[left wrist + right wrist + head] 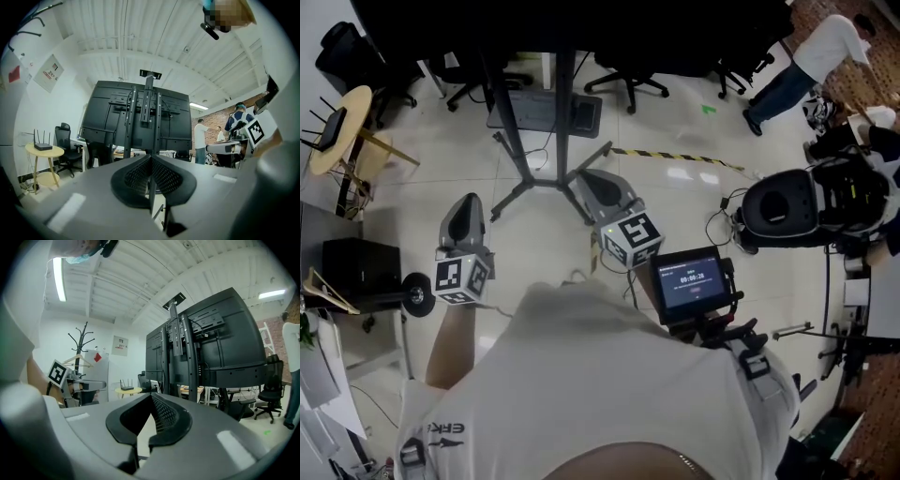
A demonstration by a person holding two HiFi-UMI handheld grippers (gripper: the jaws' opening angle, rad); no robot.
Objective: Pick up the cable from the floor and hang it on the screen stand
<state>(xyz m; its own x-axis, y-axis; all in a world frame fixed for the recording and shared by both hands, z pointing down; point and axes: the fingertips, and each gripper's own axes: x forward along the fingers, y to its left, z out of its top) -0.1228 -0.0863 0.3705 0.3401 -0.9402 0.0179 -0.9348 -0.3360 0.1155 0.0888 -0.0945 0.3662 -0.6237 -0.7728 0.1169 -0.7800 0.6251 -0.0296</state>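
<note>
Left gripper [150,158] and right gripper [151,395] press mesh-textured black fingers [136,176] together, empty. At twelve o'clock stands the black tubular screen stand [565,103], its top cut off.

Small monitor [691,280] shows a timer reading 00:00:28

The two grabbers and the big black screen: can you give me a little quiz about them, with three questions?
1. True or false: the left gripper and the right gripper both have their jaws shut with nothing between them.
2. What sits on the round yellow table? A: a router with antennas. B: a kettle. C: a football.
3. Fill in: both gripper views show the ____ of the screen, where the screen stand is fixed to it.
Key: 1 true; 2 A; 3 back.
</note>
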